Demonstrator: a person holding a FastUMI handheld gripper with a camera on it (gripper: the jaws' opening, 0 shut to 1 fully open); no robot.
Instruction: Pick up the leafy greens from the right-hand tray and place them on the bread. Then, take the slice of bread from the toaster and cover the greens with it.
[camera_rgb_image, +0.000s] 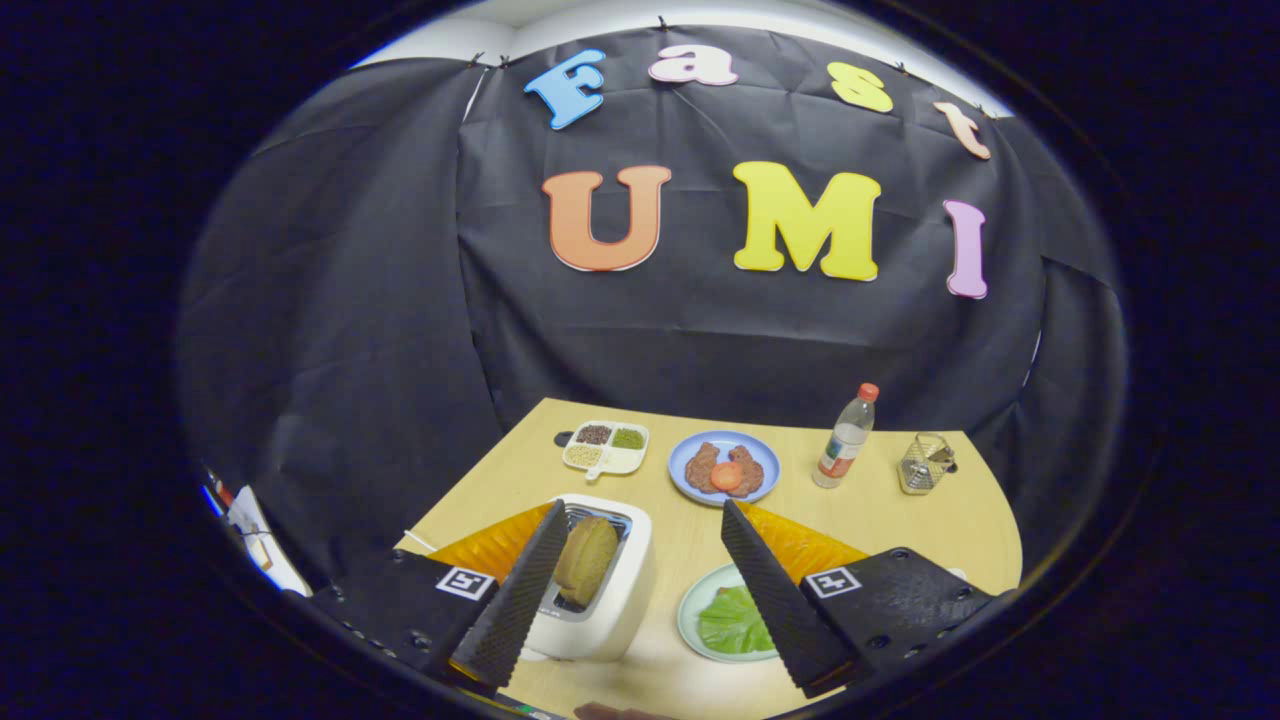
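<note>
- Leafy greens (734, 622) lie on a pale green tray (690, 605) on the counter (880, 520), just inside my tool's right finger, which covers the tray's right part.
- Largest of the things is the counter itself, a light wood top; its far edge runs along the black cloth wall and its right side curves round past the grater.
- My tool (644, 513) hangs above the near end of the counter with its fingers spread wide and nothing between them.
- I see a white toaster (600, 590) beside the left finger, which overlaps its left side; a brown slice of bread (586, 562) stands upright in its slot.
- A blue plate (724, 466) sits beyond the fingers in mid-counter, holding brown pieces I cannot identify with a round orange-red slice (726, 476) on top.
- A white divided dish (606, 446) lies left of the blue plate, with dark, green and pale grains in separate compartments.
- A clear bottle with a red cap (846, 438) stands upright right of the blue plate.
- A small metal grater (924, 463) stands right of the bottle, near the curved edge.
- Bare counter runs between toaster and green tray, up to the blue plate.
</note>
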